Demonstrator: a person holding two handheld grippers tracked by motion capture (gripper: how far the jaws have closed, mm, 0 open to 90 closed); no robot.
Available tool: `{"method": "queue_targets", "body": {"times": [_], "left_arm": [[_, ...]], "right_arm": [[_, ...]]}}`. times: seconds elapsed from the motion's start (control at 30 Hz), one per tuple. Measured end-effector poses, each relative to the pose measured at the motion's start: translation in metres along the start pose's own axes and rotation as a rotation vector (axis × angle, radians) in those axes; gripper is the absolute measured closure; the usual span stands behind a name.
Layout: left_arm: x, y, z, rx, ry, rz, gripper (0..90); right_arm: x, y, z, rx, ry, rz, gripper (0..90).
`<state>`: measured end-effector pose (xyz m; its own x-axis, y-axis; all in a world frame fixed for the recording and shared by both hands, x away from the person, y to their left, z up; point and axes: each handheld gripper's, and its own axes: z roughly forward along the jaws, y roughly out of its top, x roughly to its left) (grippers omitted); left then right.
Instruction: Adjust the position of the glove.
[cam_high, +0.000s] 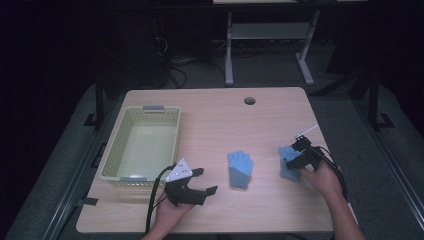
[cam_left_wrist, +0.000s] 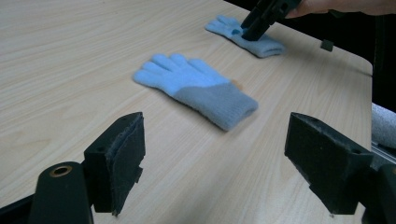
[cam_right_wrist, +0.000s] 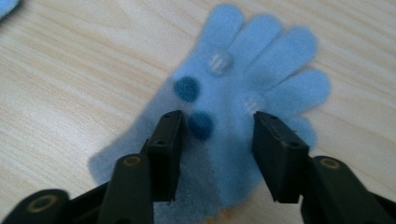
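The right gripper stood over a blue glove that lay flat on the bench near its right edge, with the glove's fingers pointing away from the person. In the right gripper view the two black jaws were lowered onto the palm of this glove, half spread, with a strip of the knit between them; whether the pads already pressed the cloth could not be told, and the glove lay flat rather than lifted. That view also brought out two dark blue dots and two pale patches on the palm, details too small to make out in the high view. A second blue glove with a grey cuff lay in the middle of the bench, well apart from the first and just beside the left gripper, which hovered near the front edge with its jaws spread wide and nothing between them. The left gripper view looked along those parted jaws at the second glove lying ahead, and farther off showed the right gripper tipped down onto the first glove. The high view showed a pale yellow basket on the left of the bench, behind the left gripper.
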<state>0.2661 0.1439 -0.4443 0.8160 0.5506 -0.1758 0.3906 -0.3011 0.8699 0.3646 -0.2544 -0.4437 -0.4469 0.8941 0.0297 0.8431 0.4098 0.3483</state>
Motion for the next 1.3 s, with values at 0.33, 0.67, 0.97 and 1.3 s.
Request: {"method": "queue_targets", "body": {"times": [0.33, 0.67, 0.97, 1.3], "left_arm": [[0.000, 0.000, -0.001, 0.005, -0.001, -0.002, 19.8], [0.000, 0.000, -0.001, 0.007, 0.002, 0.004, 19.8], [0.001, -0.001, -0.001, 0.000, 0.003, -0.009, 19.8], [0.000, 0.000, -0.001, 0.001, 0.004, -0.007, 19.8]], "right_arm": [[0.003, 0.010, 0.000, 0.050, -0.011, -0.021, 76.9], [0.004, 0.007, -0.008, 0.025, 0.017, -0.012, 80.5], [0.017, 0.011, -0.035, -0.050, 0.010, -0.059, 80.5], [0.030, 0.020, -0.055, -0.111, 0.060, -0.076, 80.4]]}}
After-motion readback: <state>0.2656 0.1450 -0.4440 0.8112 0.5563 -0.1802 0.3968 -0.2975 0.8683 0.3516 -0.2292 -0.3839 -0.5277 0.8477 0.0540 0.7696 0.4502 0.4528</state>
